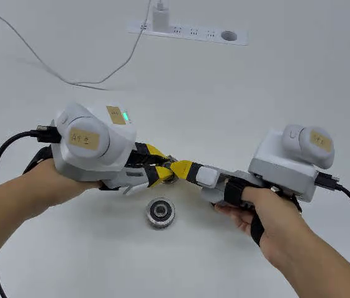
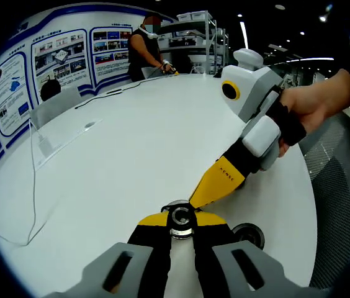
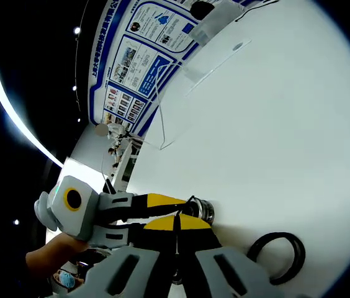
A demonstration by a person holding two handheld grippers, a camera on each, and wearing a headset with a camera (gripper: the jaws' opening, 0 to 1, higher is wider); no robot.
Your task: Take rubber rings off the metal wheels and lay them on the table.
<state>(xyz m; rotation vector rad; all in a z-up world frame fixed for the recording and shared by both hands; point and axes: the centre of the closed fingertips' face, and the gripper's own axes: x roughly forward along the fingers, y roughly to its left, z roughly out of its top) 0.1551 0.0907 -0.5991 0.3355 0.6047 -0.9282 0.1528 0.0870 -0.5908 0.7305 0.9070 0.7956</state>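
Left gripper (image 2: 181, 223): fingers clamped on a metal wheel (image 2: 180, 215).
Right gripper (image 3: 176, 223): fingers closed together, tips touching that wheel's rim.
Second wheel (image 1: 161, 212): lying on the surface (image 1: 237, 87) near both grippers, black ring around it.

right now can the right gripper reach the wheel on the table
likely yes: the loose wheel lies uncovered by the right gripper, whose tips are at the held wheel in the left gripper
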